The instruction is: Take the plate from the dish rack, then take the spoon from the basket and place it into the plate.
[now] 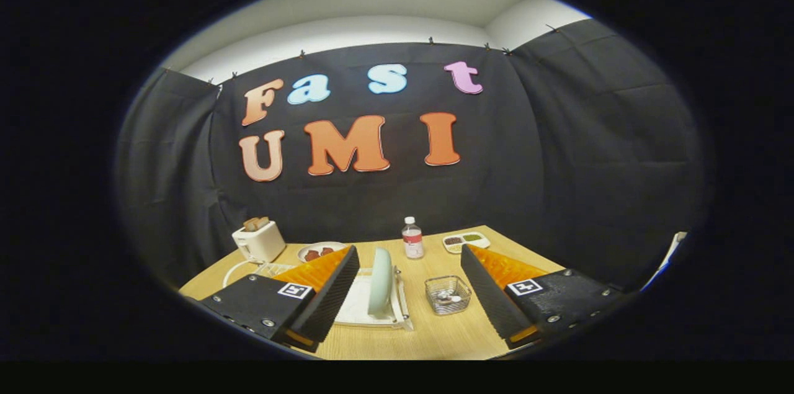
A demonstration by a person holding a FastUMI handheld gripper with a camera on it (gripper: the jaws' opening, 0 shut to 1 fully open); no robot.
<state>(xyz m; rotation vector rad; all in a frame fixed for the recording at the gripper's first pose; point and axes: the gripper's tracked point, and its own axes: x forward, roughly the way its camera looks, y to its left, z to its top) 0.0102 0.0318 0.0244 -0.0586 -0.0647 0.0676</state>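
Wooden table [434,332] under me, black cloth behind. I've got my gripper [409,295] spread wide, holding nothing. Between the fingers, toward the left one, the plate [379,281] stands on edge in the rack [356,310]; the basket [448,295] with the spoon [448,299] sits to its right. First step, I reckon: shift left, close in on that rim.

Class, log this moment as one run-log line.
hand-held gripper: open, holding nothing | plate: upright in dish rack, between fingers | spoon: in basket | step: approaching plate
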